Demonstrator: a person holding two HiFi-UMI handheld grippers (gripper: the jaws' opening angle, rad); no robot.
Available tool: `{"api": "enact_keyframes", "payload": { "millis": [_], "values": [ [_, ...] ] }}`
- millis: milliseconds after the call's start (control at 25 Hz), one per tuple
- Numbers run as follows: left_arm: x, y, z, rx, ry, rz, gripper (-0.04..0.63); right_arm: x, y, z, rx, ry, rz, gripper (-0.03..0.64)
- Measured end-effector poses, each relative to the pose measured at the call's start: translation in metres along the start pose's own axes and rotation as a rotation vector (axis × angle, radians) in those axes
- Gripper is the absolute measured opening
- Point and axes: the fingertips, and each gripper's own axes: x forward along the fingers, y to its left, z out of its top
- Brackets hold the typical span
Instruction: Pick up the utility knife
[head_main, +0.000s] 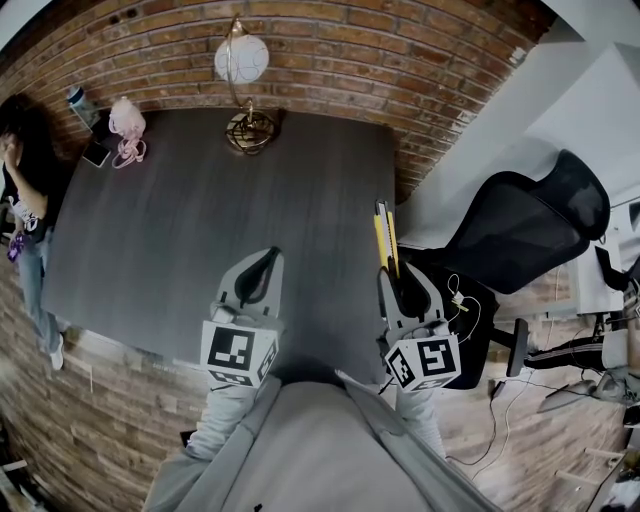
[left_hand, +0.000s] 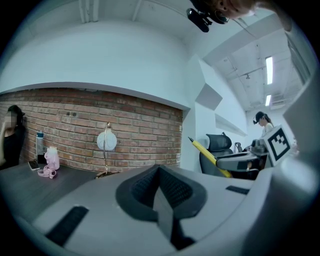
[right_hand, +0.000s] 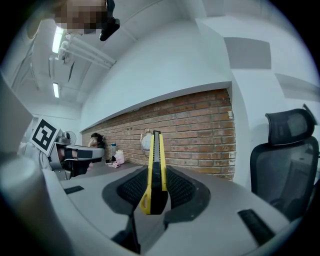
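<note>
The utility knife (right_hand: 154, 165) sits clamped in the right tool (head_main: 398, 280), jutting forward. The left tool (head_main: 260, 272) is clenched empty; both point roughly level.

Head view looks steeply down; claw views level, sharing the brick wall (left_hand: 135, 130).

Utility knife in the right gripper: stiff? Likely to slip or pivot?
Probably stiff: the utility knife juts straight past the right gripper without sagging. Likely light, being slim. It may pivot: it is gripped only at its rear end, and the yellow casing looks smooth.
</note>
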Motion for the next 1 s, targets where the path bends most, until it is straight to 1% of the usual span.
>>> {"api": "enact_keyframes", "payload": {
  "millis": [1000],
  "values": [
    [-0.0060,-0.0040,-0.0004,0.003,0.001,-0.002,0.020,-0.0051,0.0054,-0.0005,0.007,-0.007,0.009,0.127]
  ]
}}
